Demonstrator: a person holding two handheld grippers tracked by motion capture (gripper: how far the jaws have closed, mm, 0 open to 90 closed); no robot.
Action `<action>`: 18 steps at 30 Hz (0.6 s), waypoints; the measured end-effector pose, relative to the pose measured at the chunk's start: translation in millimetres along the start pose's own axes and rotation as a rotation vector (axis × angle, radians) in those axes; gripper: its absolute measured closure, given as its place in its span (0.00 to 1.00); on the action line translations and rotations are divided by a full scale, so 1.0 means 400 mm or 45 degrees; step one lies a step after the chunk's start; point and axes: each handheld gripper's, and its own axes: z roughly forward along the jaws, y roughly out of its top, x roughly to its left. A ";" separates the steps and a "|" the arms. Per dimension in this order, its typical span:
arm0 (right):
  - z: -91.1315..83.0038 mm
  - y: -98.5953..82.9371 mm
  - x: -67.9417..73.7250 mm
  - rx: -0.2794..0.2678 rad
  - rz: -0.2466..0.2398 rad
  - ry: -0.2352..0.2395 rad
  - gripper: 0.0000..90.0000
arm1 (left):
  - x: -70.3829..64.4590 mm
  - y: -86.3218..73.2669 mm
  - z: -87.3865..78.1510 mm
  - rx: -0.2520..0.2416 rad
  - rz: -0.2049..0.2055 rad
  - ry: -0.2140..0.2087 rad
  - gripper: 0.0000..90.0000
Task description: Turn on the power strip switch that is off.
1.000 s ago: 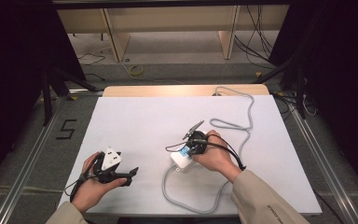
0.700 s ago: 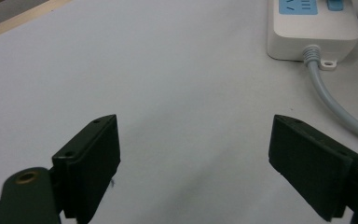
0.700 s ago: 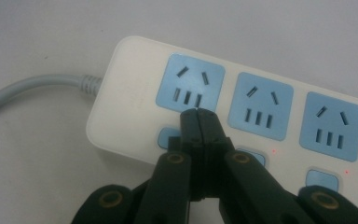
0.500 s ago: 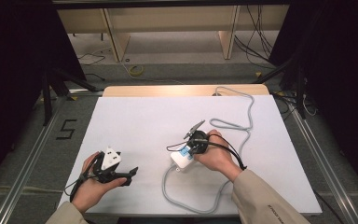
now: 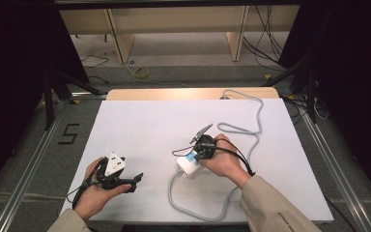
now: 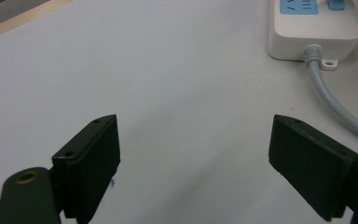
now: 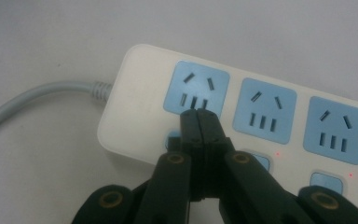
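Three blue sockets are seen on a white power strip (image 7: 242, 116) lying near the middle of the white tabletop (image 5: 140, 130), its grey cord (image 5: 193, 208) looped toward the near edge. The right gripper (image 7: 200, 116) is held over it, jaws pressed together. The left gripper (image 6: 193, 154) is held well apart, jaws spread wide.

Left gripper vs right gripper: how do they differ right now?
The left gripper has its black fingers spread wide over bare white table, holding nothing. The right gripper has its fingers pressed together, tips at the white power strip with blue sockets, near the cord-end switch. Both are hand-held, low over the table.
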 end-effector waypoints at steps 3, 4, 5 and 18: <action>0.004 0.001 0.006 0.007 -0.007 -0.001 1.00 | -0.001 0.000 -0.001 0.000 0.004 -0.001 0.18; 0.005 0.001 0.006 0.018 -0.007 -0.004 1.00 | -0.001 0.000 -0.001 0.001 0.003 0.001 0.18; 0.005 0.001 0.006 0.018 -0.007 -0.004 1.00 | -0.001 0.000 -0.001 0.000 0.002 0.001 0.18; 0.005 0.003 0.013 0.005 -0.019 0.003 1.00 | 0.000 0.000 -0.001 -0.001 0.002 0.001 0.18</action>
